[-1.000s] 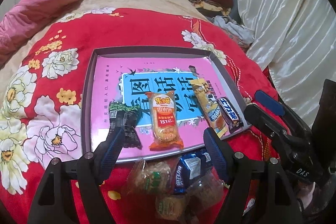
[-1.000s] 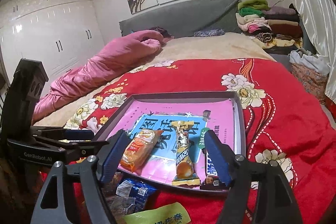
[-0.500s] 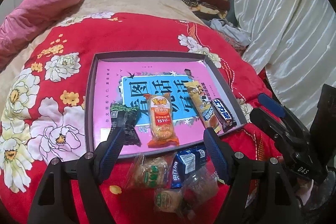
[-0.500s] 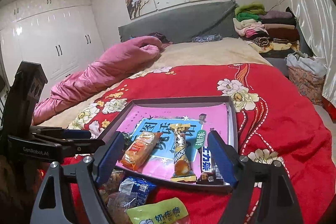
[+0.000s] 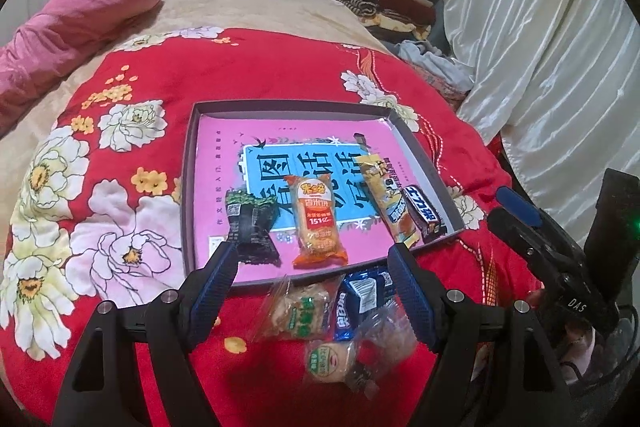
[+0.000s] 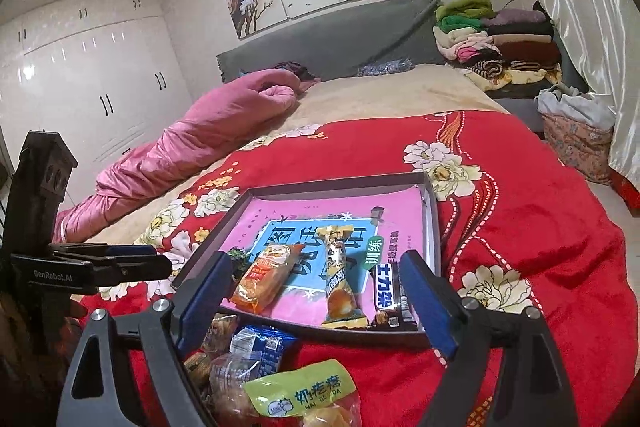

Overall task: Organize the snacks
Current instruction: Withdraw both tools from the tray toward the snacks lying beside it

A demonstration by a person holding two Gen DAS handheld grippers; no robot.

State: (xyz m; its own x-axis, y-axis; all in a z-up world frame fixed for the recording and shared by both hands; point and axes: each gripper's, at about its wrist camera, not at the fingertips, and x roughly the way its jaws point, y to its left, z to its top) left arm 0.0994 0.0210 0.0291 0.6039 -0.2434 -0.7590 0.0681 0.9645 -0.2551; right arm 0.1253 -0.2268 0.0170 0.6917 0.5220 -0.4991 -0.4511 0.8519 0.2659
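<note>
Four snacks lie in a row inside the tray (image 5: 188, 187) on the red blanket (image 5: 280, 67). More packets (image 5: 312, 315) sit heaped before it, their labels partly blurred. Left gripper (image 5: 312, 267) hovers wide, empty; right gripper (image 6: 316, 271) is opening, gripping nothing.

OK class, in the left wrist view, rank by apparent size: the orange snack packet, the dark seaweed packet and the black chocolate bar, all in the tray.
1. orange snack packet
2. dark seaweed packet
3. black chocolate bar
</note>
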